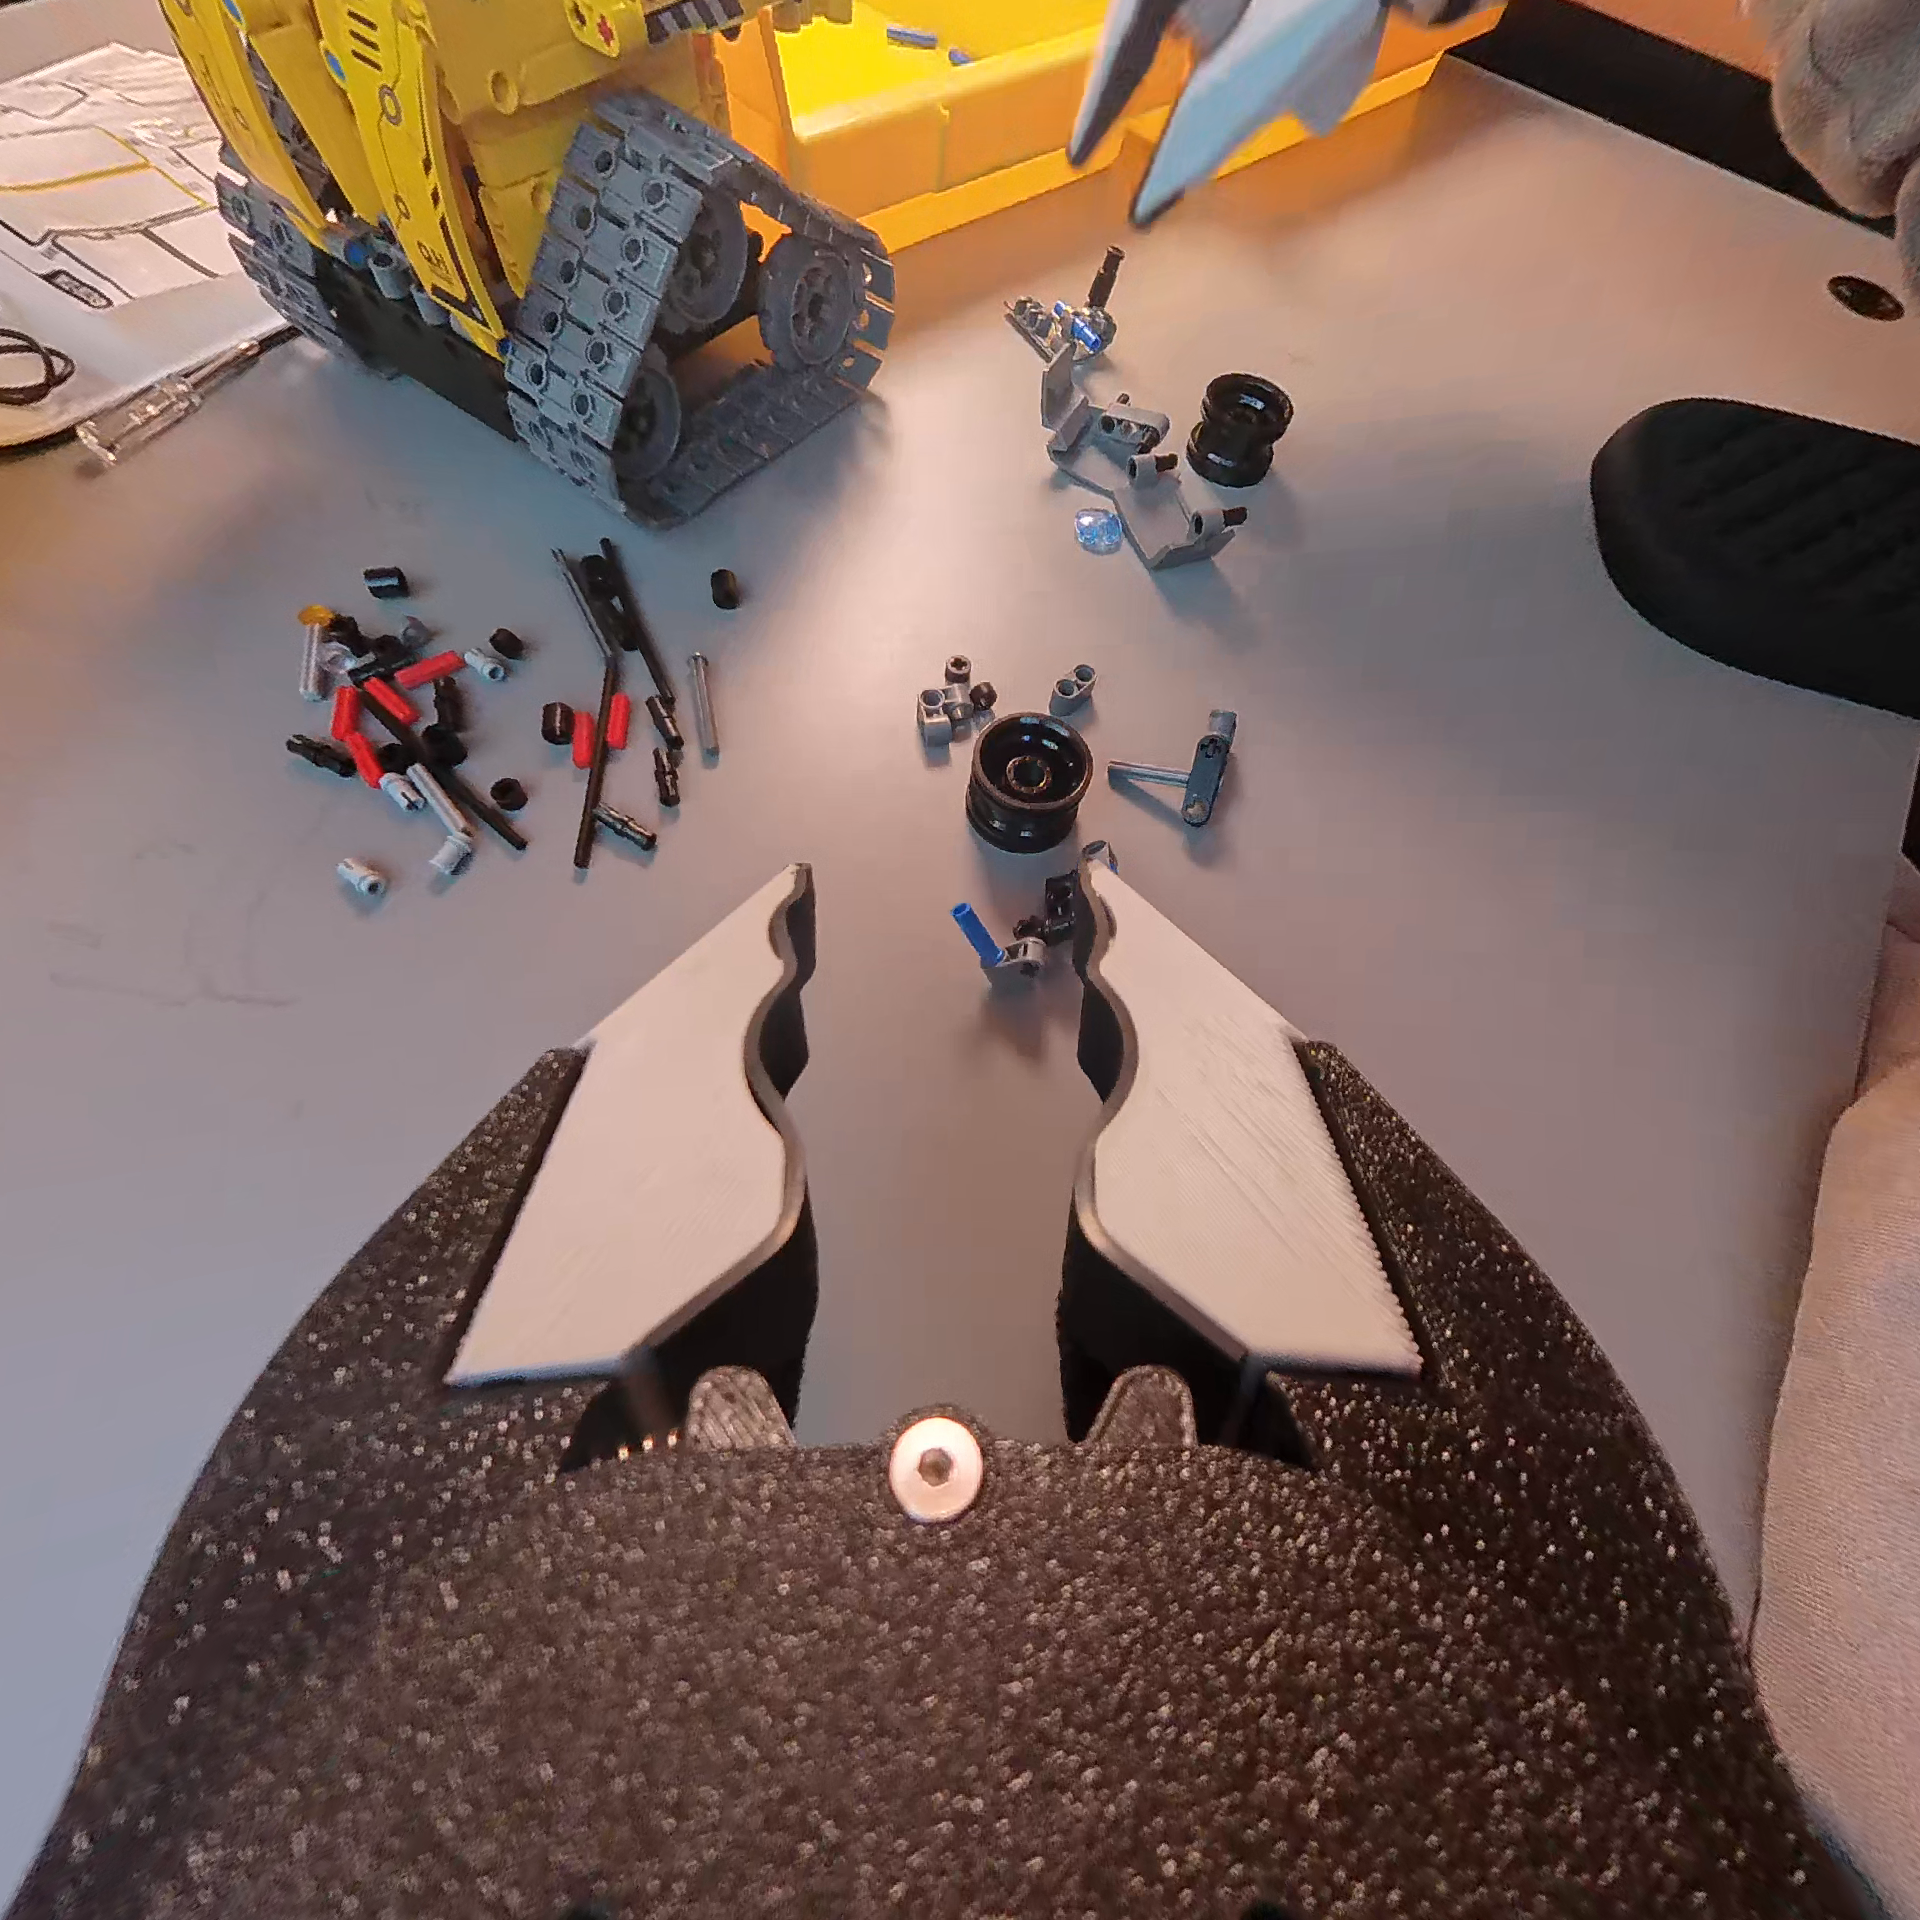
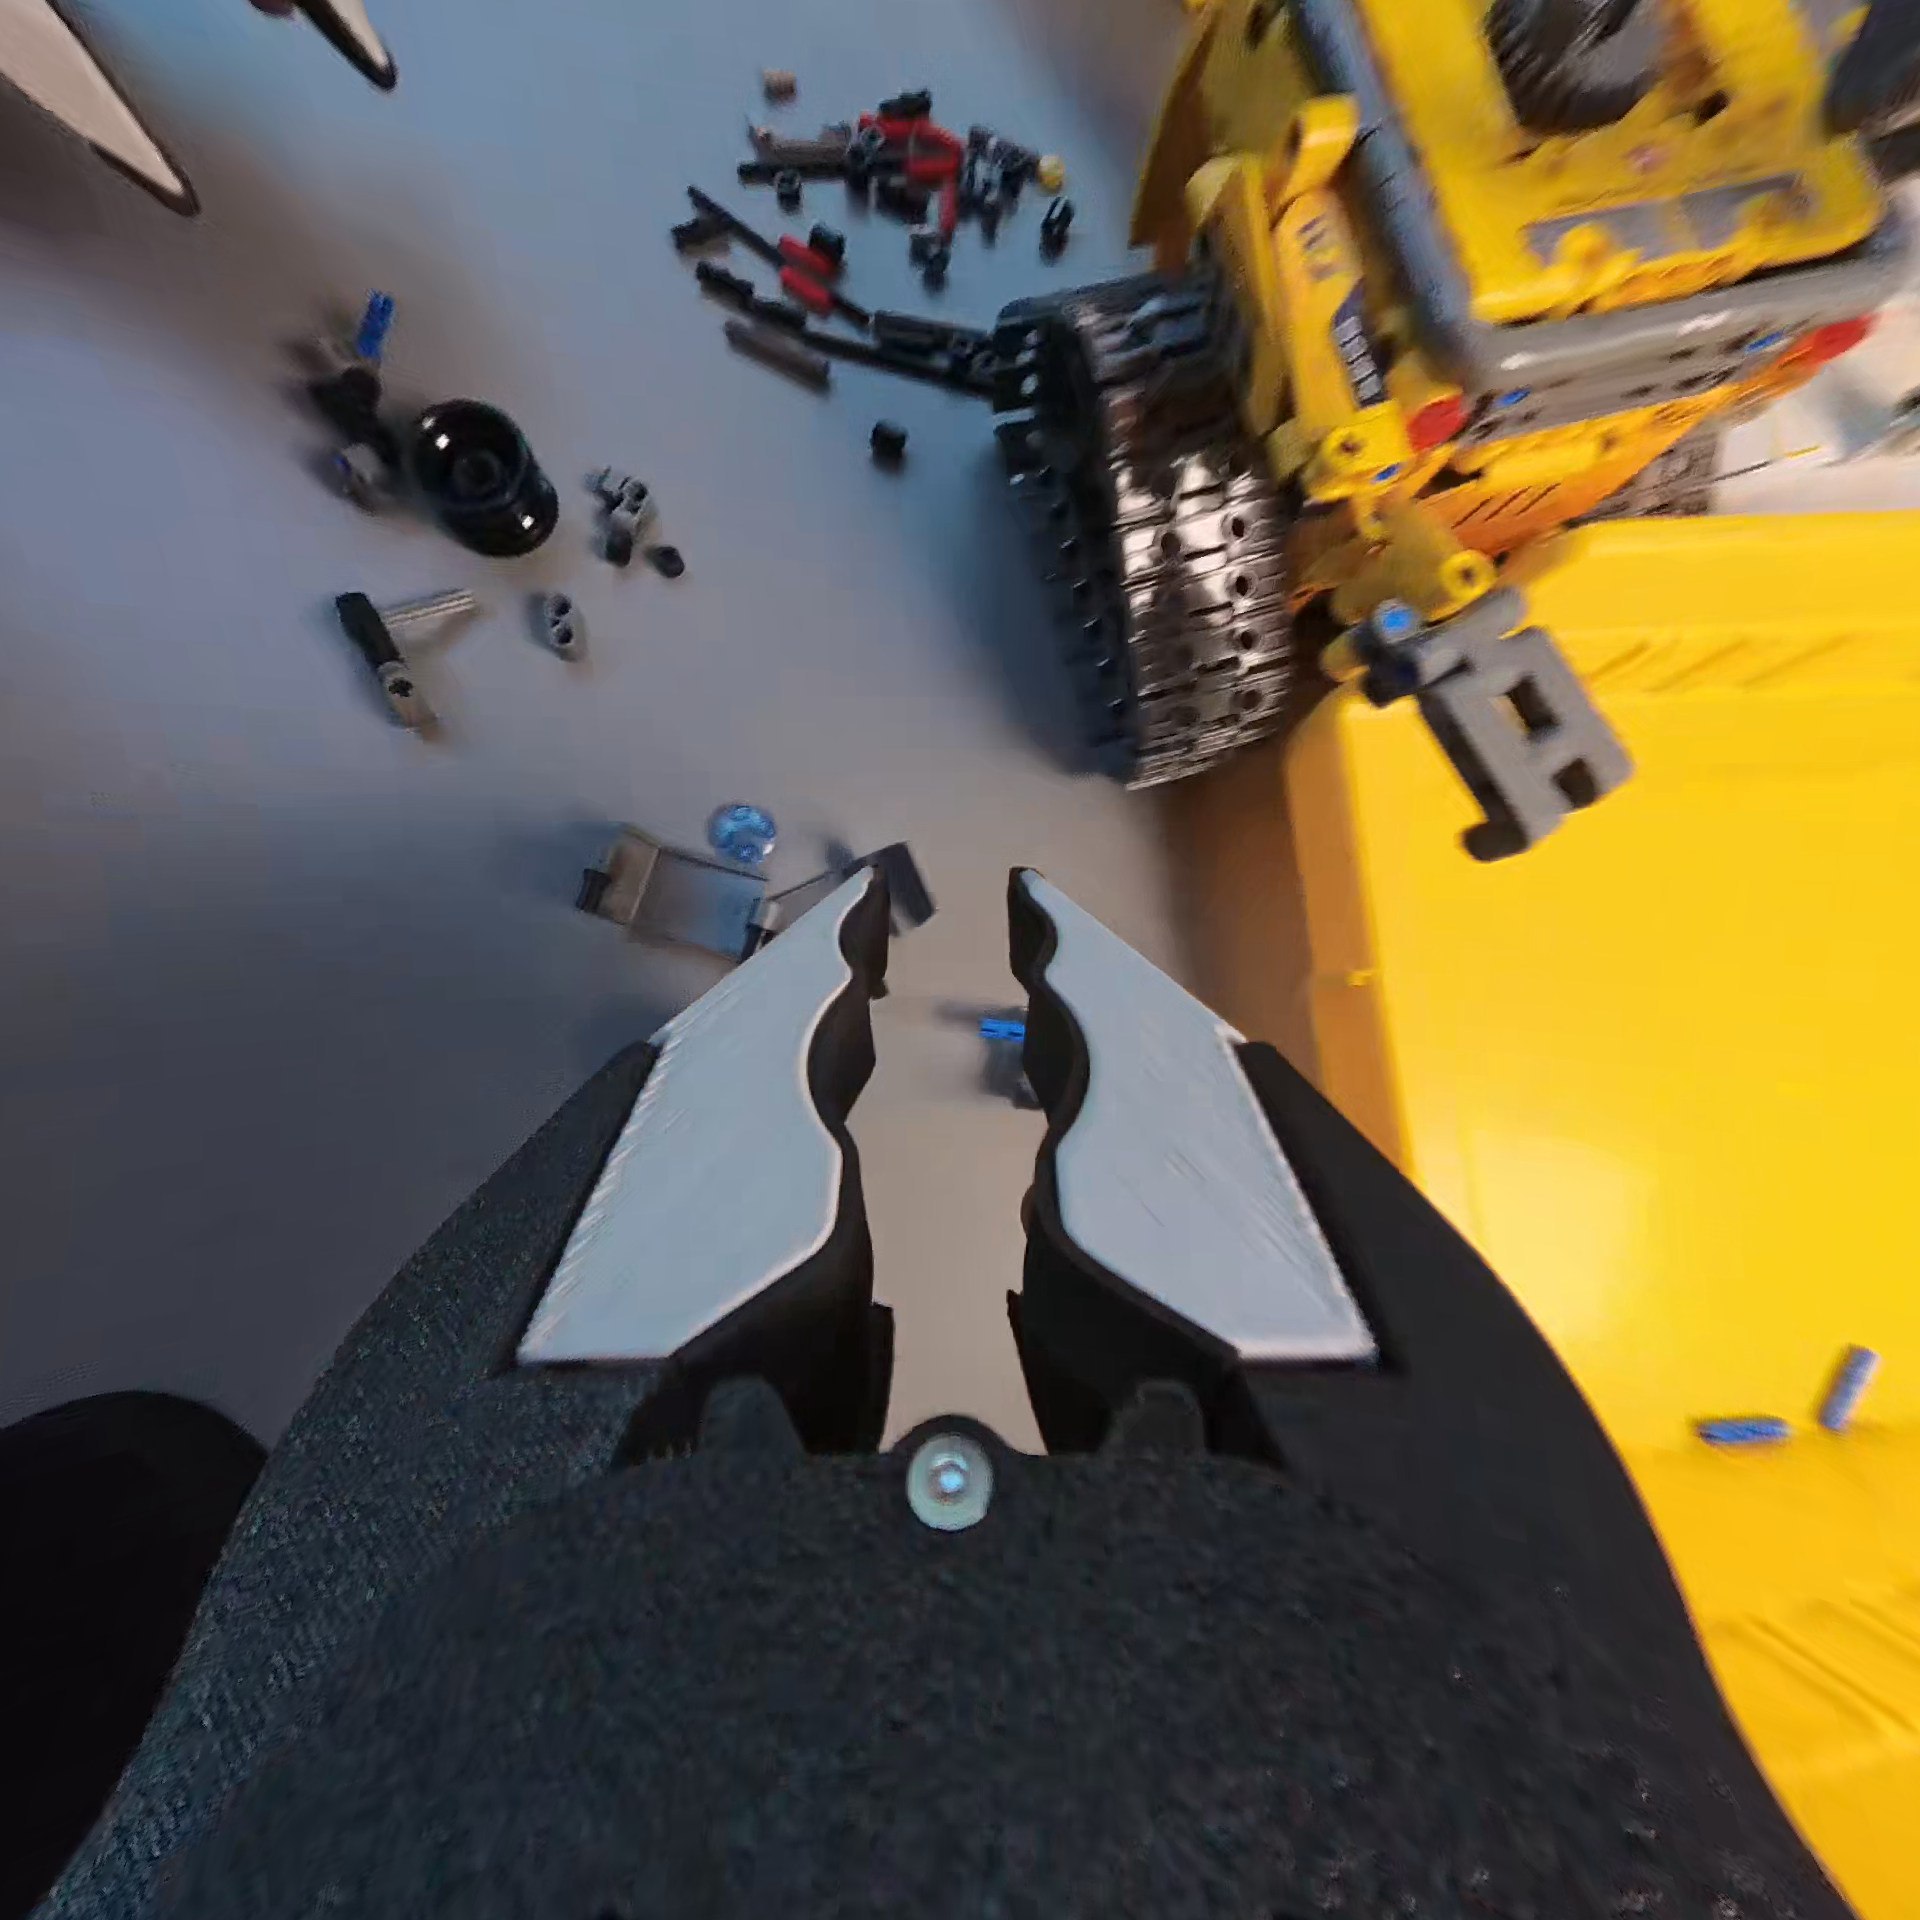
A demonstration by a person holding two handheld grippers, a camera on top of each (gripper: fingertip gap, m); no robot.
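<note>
The left gripper, grey-fingered on a speckled black body, hangs low over the table with its jaws well apart and nothing between them. Just inside its right finger lies a small blue pin joined to a grey connector, and just beyond the tips stands a black plastic wheel hub with a grey axle-and-lever piece beside it. Off to the left lies a scatter of red, black and grey pins and long black axles.

The right gripper also holds nothing; its jaws stand open by a narrower gap. Its left fingertip is close to a bent grey bracket piece with a clear blue round stud beside it, though blur keeps me from telling whether it touches. A small blue pin shows on the table between its fingers. The same gripper appears blurred at the top of the left wrist view.

The smooth pale grey tabletop bears a yellow brick-built tracked vehicle with grey tread links, a bright yellow sorting tray holding a few blue pins, printed sheets at the far left and a black padded armrest at the right edge. Little of the room shows.
</note>
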